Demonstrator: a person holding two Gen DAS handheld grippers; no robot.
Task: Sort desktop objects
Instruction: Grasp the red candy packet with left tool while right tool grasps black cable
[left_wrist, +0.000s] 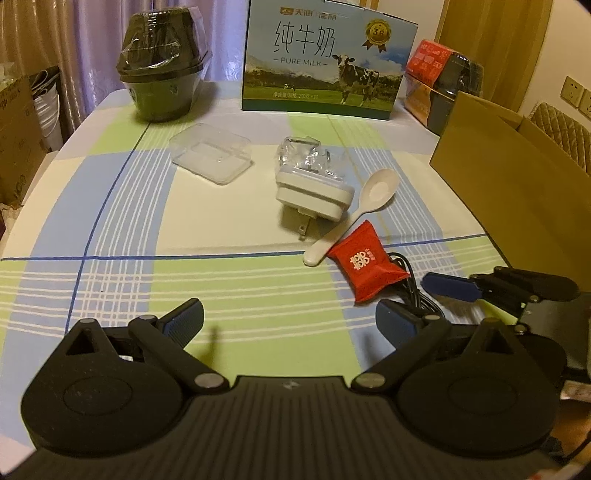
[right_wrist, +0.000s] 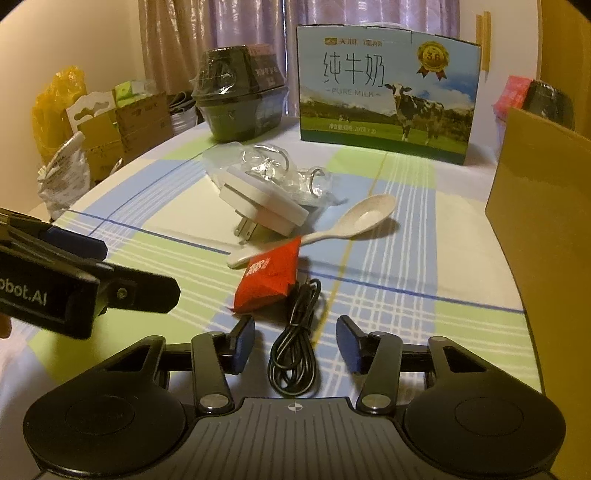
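The right gripper (right_wrist: 295, 349) is sitting wide open around the black cable (right_wrist: 293, 363), not squeezing it. The left gripper (left_wrist: 290, 319) is open too, holding nothing. The red packet (right_wrist: 267, 277) is lying just past the cable, touching the spoon (right_wrist: 325, 225)

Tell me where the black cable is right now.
In the right wrist view the black cable lies coiled on the tablecloth between the open right gripper fingers, just behind the red packet.

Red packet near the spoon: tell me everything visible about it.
The red packet is a small pillow-shaped wrapper, glossy like foil or plastic, sealed, with a white and gold emblem printed on top. It lies flat on the checked tablecloth, its far corner over the cream spoon handle, its near side against the coiled black cable. Neither tool touches it.
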